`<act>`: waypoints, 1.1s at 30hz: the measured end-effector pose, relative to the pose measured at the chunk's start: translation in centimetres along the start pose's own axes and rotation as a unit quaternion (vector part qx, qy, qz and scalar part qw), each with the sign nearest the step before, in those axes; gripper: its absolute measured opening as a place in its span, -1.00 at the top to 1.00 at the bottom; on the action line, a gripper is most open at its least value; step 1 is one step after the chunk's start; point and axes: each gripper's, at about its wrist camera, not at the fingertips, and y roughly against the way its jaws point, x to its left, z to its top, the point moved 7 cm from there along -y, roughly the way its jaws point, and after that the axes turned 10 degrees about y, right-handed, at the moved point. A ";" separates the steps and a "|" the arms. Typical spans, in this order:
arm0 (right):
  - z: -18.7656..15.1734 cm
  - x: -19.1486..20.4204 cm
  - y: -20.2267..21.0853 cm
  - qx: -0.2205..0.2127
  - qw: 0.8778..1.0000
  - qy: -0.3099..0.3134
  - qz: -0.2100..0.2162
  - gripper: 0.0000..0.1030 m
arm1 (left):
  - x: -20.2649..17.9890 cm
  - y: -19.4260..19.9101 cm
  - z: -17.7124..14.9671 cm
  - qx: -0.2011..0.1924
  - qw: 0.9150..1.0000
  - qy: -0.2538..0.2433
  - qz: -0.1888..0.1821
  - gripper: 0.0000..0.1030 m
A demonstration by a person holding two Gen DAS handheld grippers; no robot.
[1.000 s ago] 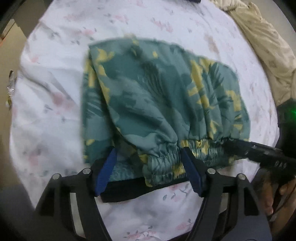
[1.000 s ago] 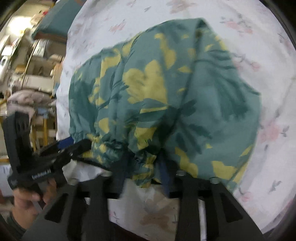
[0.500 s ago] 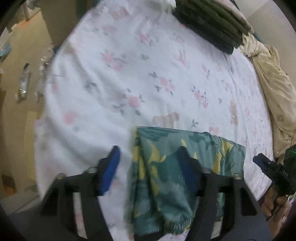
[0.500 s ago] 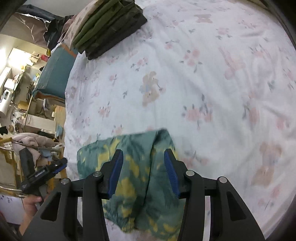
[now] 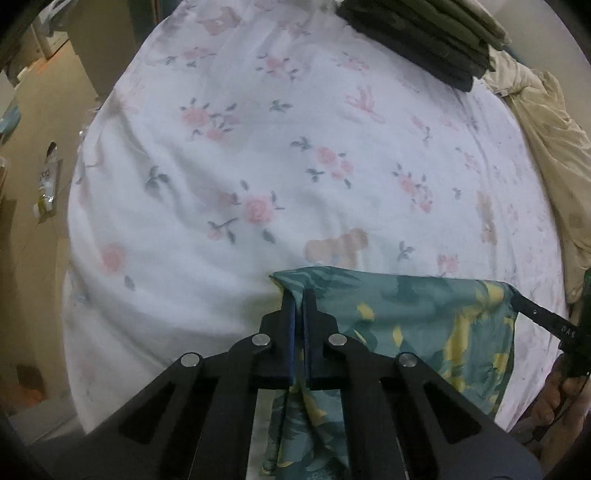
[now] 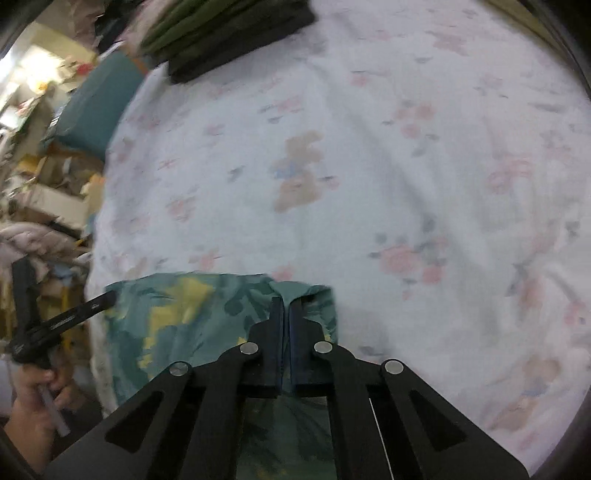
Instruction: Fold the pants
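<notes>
The pants [image 5: 406,321] hung stretched crosswise between the two sets of jaws, above the bed [image 5: 258,166]; the left gripper [image 5: 298,299] and right gripper [image 6: 286,306] each pinched one top corner, fabric drooping below

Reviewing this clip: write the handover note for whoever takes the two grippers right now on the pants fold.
Left gripper: jaws shut on the left corner of the green-and-yellow pants.
Right gripper: jaws shut on the opposite corner.
Pants: a compact folded bundle at the near edge of the floral sheet, top edge stretched between the grippers, the rest hanging toward the cameras.
Folded stack sits at the far end of the bed.
Done: pants folded small and gripped at both corners.
Left: probably carry the bundle to the stack, set down, release.
</notes>
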 end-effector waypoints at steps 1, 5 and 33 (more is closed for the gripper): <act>-0.2 -0.6 -0.2 0.005 1.000 -0.006 -0.013 1.00 | 0.1 -0.2 0.0 0.002 1.000 -0.006 0.004 0.97; 0.1 -2.0 0.2 -0.014 0.998 -0.029 -0.052 1.00 | 0.2 0.2 0.7 -0.023 1.000 0.002 0.009 0.88; -7.1 6.0 1.2 0.030 0.985 0.164 -0.037 0.84 | -1.5 2.6 -8.5 0.019 0.991 -0.129 -0.002 0.23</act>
